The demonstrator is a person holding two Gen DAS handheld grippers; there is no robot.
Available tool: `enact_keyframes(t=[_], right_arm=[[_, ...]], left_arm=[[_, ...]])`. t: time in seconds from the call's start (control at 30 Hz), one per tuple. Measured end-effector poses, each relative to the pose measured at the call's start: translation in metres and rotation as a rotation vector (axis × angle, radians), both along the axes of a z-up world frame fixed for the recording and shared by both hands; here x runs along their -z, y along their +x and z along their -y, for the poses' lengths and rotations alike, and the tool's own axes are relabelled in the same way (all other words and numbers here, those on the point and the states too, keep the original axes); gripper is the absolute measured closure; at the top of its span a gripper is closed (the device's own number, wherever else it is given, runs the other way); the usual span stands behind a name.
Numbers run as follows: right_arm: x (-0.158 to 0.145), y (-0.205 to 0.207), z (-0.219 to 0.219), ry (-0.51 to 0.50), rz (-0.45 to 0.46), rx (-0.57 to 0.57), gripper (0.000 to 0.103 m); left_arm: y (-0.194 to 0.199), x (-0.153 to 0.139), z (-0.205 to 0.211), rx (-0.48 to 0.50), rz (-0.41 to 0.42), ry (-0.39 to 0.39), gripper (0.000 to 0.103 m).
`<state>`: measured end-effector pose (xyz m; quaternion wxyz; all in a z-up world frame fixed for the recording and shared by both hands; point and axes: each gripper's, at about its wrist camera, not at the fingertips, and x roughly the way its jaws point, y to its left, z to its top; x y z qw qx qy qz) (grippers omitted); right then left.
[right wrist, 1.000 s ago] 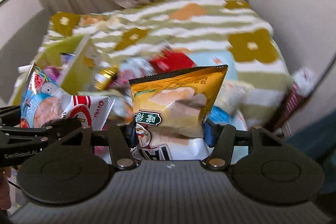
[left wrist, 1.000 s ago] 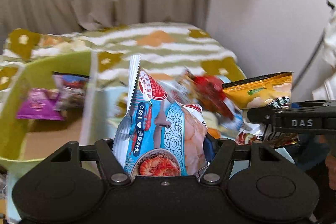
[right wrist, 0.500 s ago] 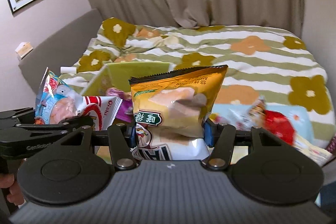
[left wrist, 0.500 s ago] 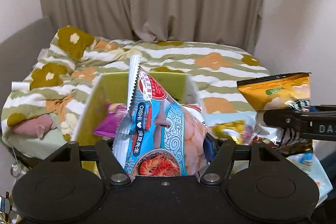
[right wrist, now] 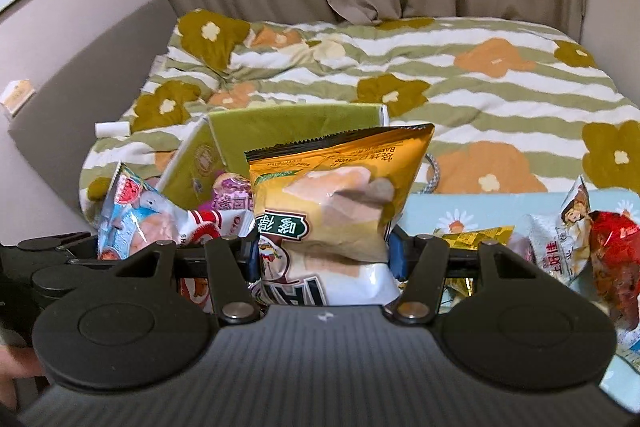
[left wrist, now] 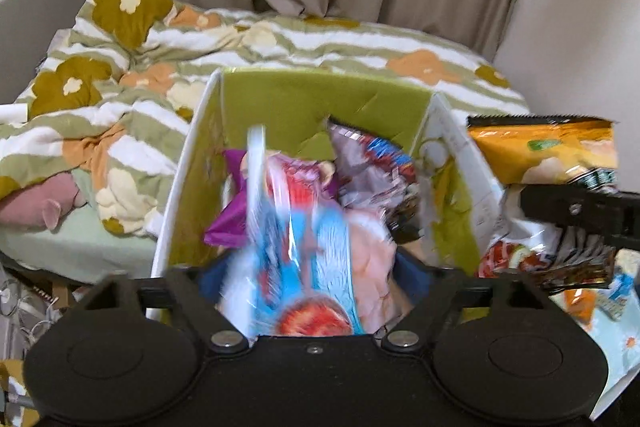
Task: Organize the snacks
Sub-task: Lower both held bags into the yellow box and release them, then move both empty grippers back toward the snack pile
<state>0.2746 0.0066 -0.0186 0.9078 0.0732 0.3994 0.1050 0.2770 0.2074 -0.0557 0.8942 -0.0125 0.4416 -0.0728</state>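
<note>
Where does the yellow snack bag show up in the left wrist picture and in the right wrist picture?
Left wrist: the yellow snack bag sits at the right edge, above a black gripper arm.
Right wrist: the bag is dead centre, held between the right gripper.
Shared landmark: the green box on the flowered bedspread.
</note>
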Motion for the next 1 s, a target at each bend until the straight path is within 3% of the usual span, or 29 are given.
enact_keyframes(t=[0.37, 0.6, 0.83, 0.9, 0.97, 1.0], right_arm=[[0.008, 0.004, -0.016, 0.007, -0.04, 0.008, 0.032], [0.007, 0.015, -0.034, 0.033, -0.051, -0.047, 0.031], [0.03, 0.039, -0.05, 0.039, -0.104, -0.123, 0.03], [0.034, 0.042, -0.051, 0.041, -0.108, -0.126, 0.027], [0.038, 0.043, -0.052, 0.033, -0.105, -0.13, 0.006], [0.039, 0.042, -0.05, 0.039, -0.098, -0.128, 0.0]], left_arm=[[-0.02, -0.007, -0.017, -0.011, 0.024, 0.034, 0.007], [-0.029, -0.02, -0.024, -0.059, 0.053, 0.064, 0.006], [-0.03, -0.017, -0.026, -0.115, 0.046, 0.095, 0.006], [-0.029, -0.014, -0.025, -0.123, 0.038, 0.09, 0.006], [-0.029, -0.013, -0.024, -0.126, 0.034, 0.093, 0.006], [-0.031, -0.012, -0.023, -0.128, 0.033, 0.096, 0.006]])
